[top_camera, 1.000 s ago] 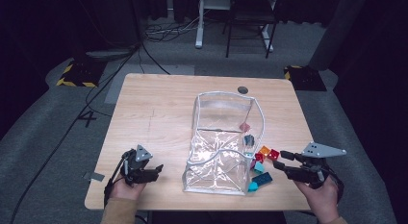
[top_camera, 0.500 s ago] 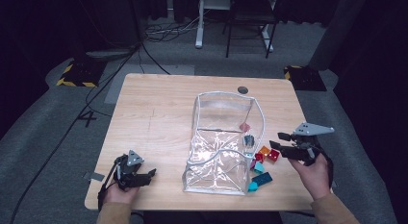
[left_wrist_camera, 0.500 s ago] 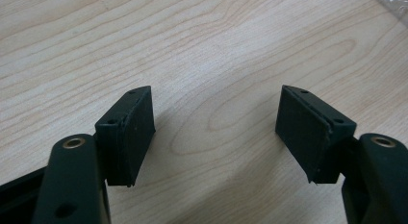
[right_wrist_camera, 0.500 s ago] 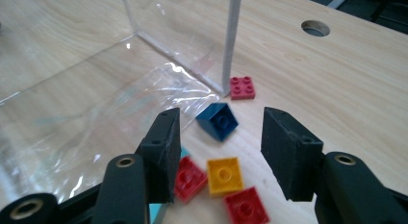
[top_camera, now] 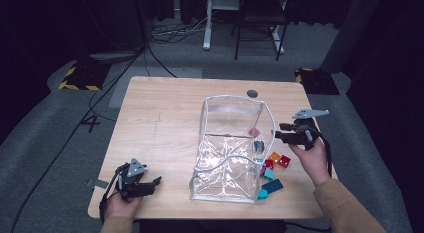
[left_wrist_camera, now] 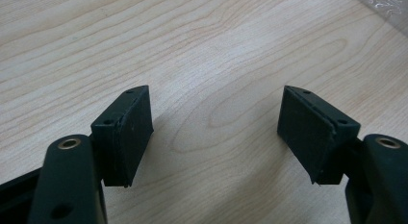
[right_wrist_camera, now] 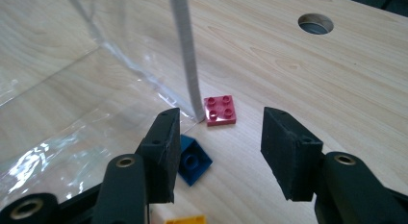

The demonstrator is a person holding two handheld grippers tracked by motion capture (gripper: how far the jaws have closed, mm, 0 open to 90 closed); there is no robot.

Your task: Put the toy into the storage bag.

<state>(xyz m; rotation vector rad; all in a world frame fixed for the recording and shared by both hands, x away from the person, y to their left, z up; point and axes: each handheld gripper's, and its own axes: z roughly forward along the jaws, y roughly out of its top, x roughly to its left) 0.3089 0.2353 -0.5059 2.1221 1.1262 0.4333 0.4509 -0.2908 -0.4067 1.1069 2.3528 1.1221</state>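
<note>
Apparently the packing of toy bricks into the clear plastic bag (top_camera: 227, 143) is at an early stage: most bricks are seen lying loose on the worktop (top_camera: 160, 118), just beside the bag's right side, among them an orange brick (top_camera: 274, 156), a red brick (top_camera: 285, 161) and teal bricks (top_camera: 270, 179). Whether the pink brick (right_wrist_camera: 220, 109) and the blue brick (right_wrist_camera: 193, 160) lie inside the bag or just outside its wall cannot be told from the pictures; in the right gripper view the pink one is seen touching the bag's white rim strip (right_wrist_camera: 185, 56). So nearly all of the loading is judged to be left.

The right gripper (right_wrist_camera: 219, 152) is held released, its jaws spread wide with nothing between them, above the worktop and aimed at the pink brick just ahead. The left gripper (left_wrist_camera: 214, 132) is kept well apart from the bag, near the worktop's front left corner, likewise wide open and empty, over bare wood
</note>
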